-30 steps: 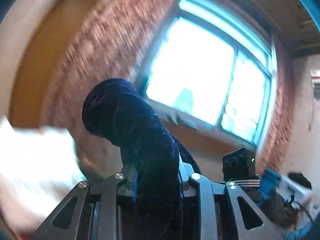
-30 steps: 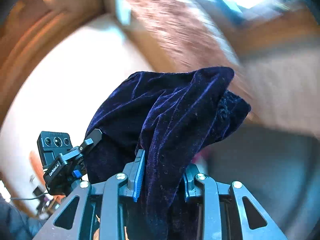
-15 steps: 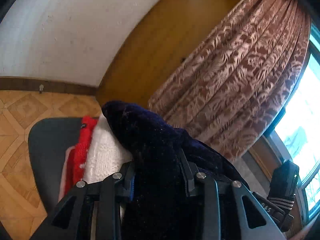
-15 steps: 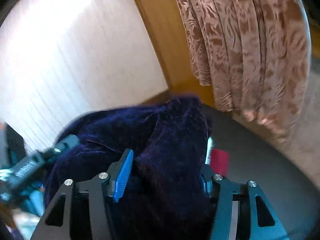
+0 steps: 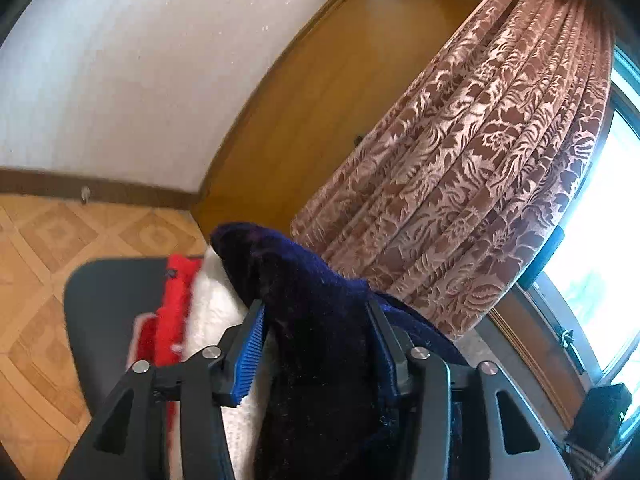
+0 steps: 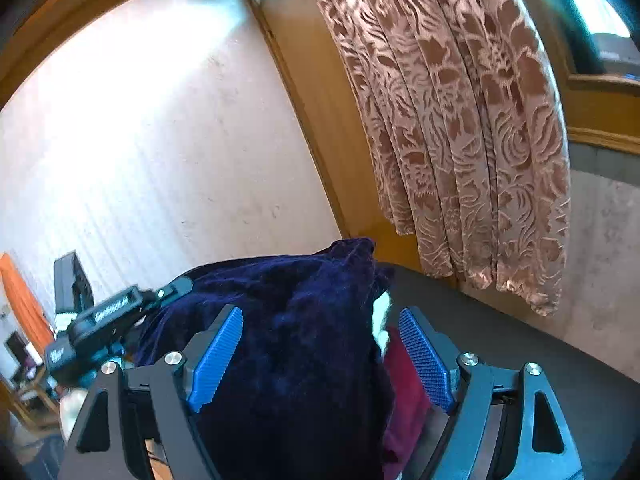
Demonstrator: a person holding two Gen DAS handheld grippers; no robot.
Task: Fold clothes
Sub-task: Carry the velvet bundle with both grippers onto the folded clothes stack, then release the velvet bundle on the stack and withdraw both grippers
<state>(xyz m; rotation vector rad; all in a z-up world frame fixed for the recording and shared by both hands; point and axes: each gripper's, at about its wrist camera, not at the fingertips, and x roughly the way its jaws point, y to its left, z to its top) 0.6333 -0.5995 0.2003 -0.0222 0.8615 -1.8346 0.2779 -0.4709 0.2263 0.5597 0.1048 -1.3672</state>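
A folded navy velvet garment (image 5: 320, 360) lies on a stack of a white knit sweater (image 5: 212, 312) and a red garment (image 5: 172, 308) on a dark grey table (image 5: 108, 304). My left gripper (image 5: 316, 320) straddles the navy fold with its jaws parted; a sliver of white shows between the left pad and the cloth. In the right wrist view the navy garment (image 6: 304, 320) lies between the fingers of my right gripper (image 6: 320, 320), which stands wide open. A gap at its right pad shows white knit (image 6: 382, 316) and maroon cloth (image 6: 404, 392).
A patterned brown curtain (image 5: 460, 184) hangs just behind the table, beside a wooden door (image 5: 320, 100) and a bright window (image 5: 608, 220). Tiled floor (image 5: 40, 260) lies left of the table. The grey tabletop (image 6: 500, 340) extends right of the stack.
Both grippers swung down from the window and wall to the table, bringing the navy garment onto the stack. The right jaws have spread wide and the left jaws have parted slightly.
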